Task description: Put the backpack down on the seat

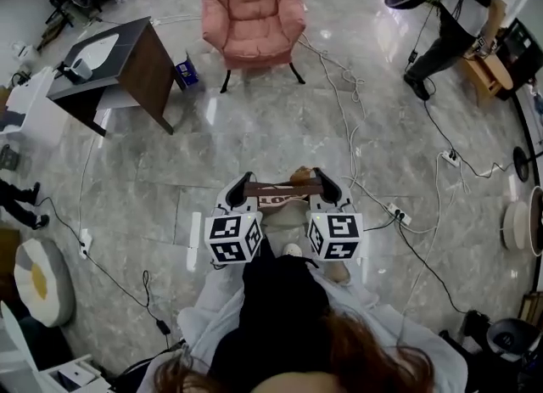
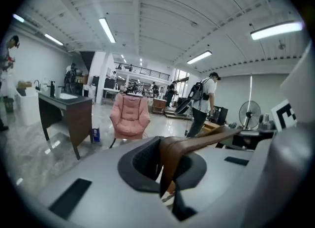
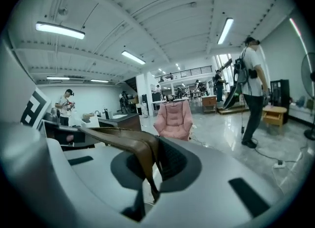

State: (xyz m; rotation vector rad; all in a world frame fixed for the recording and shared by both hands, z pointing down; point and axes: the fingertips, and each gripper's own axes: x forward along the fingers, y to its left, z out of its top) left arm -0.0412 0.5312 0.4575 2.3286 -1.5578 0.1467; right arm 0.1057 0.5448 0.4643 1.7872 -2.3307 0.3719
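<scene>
The left gripper [image 1: 240, 188] and the right gripper [image 1: 327, 186] each pinched one end of the brown strap [image 1: 284, 188]. The backpack [image 1: 278, 203] hung beneath them over the floor [image 1: 254, 141], well apart from the pink armchair [image 1: 253, 9].

The floor [image 1: 254, 145] is of glossy grey marble tiles. A pink armchair [image 1: 253, 11] stands near a dark brown tabletop [image 1: 131, 43]. Long tube lamps [image 2: 107, 29] shine on the white ribbed ceiling [image 2: 162, 15].
</scene>
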